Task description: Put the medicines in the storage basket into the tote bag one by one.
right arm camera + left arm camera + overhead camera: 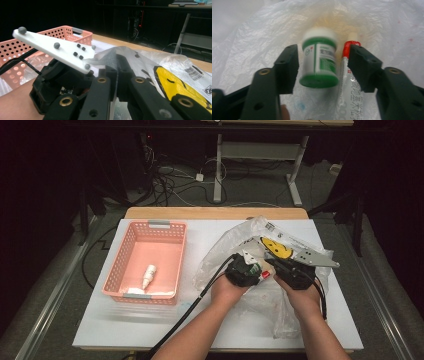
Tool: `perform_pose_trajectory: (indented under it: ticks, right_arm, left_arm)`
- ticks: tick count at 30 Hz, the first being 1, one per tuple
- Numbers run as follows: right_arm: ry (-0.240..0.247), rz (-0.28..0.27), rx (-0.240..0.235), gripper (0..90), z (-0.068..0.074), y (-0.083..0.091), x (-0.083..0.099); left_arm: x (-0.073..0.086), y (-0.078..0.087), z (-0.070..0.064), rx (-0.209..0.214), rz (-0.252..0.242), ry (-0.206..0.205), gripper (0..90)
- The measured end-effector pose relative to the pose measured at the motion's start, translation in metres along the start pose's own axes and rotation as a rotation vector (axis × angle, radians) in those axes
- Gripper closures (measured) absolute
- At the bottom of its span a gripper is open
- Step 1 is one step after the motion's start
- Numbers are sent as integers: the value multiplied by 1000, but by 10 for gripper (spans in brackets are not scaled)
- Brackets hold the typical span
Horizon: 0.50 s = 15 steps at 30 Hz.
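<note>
Left gripper (323, 66): jaws wide, straddling the green-and-white bottle (319, 61) inside the plastic bag (249, 37); nothing gripped yet. A red-capped tube (345, 75) lies touching the bottle, just inside one jaw. I'd shift toward the bottle's free side so only the bottle gets pinched, then close on its label band. Right gripper (117, 75): jaws shut on the bag's rim, lifting it open. Pink basket (112, 270) sits left of the bag, with bare table between them and room inside beside a small white bottle (149, 274).
</note>
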State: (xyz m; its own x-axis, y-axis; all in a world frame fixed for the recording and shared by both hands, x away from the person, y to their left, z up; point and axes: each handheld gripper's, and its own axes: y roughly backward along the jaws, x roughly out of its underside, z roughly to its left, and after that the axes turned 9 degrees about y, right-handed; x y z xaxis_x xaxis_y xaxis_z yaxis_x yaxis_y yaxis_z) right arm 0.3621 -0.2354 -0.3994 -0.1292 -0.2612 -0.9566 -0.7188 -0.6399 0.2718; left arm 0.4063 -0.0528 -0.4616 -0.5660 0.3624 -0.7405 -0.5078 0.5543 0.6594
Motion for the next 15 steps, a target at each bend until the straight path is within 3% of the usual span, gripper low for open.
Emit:
perform_pose_trajectory:
  ticks: [3,8,15]
  right_arm:
    - [0,0,-1,900,-1,0,0]
    - [2,-1,0,900,0,1,0]
    - [3,1,2,900,-1,1,0]
  left_arm:
    - [6,6,-2,13,-13,16,370]
    - [19,19,-5,35,-13,3,370]
    - [39,41,-13,113,-21,-1,348]
